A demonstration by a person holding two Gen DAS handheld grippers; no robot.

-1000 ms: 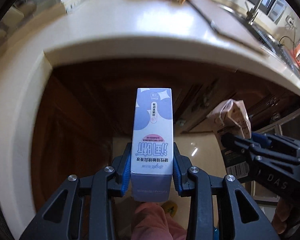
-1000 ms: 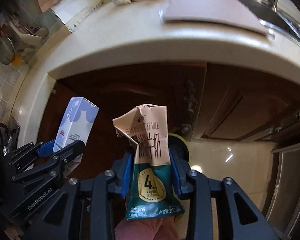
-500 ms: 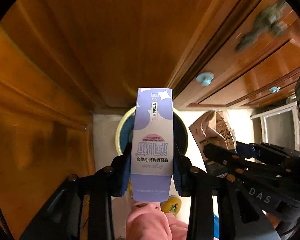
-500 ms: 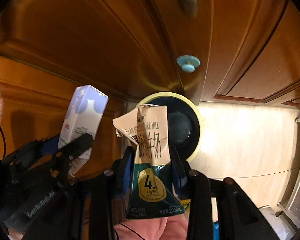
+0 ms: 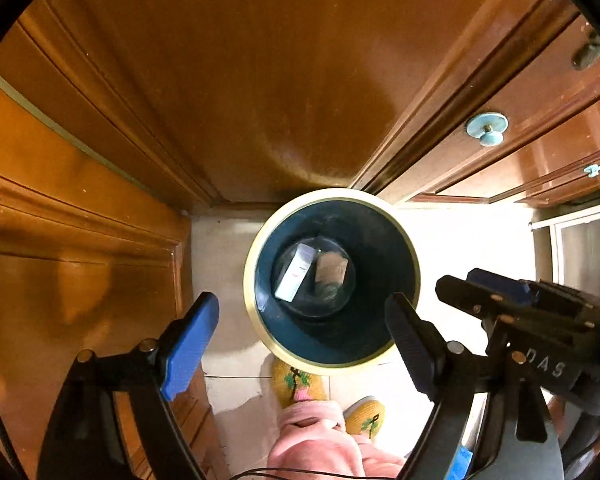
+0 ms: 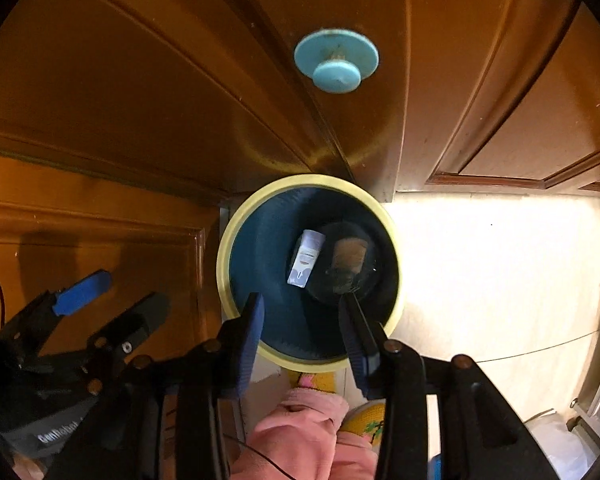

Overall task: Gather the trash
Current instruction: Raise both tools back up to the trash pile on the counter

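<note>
A round bin with a yellow rim [image 5: 250,280] [image 6: 223,268] and a dark blue inside stands on the floor against wooden cabinets. At its bottom lie a purple-and-white carton [image 5: 296,278] [image 6: 306,258] and a crumpled brown milk carton [image 5: 331,271] [image 6: 350,256]. My left gripper [image 5: 300,340] hangs straight above the bin, its jaws opening wide with nothing between them. My right gripper [image 6: 304,332] also hovers over the bin, its jaws opening and empty. Each gripper shows at the side of the other's view: the right gripper [image 5: 500,292] and the left gripper [image 6: 100,300].
Brown cabinet doors with a pale blue knob [image 5: 487,128] [image 6: 336,60] rise just behind the bin. A person's yellow slippers [image 5: 298,380] and pink clothing [image 6: 300,428] are right below it. Bright tiled floor [image 6: 480,272] spreads to the right.
Both grippers sank from counter height to just above the bin. Both cartons left the jaws and now lie at the bin's bottom. The left jaws spread wide, the right slightly.
</note>
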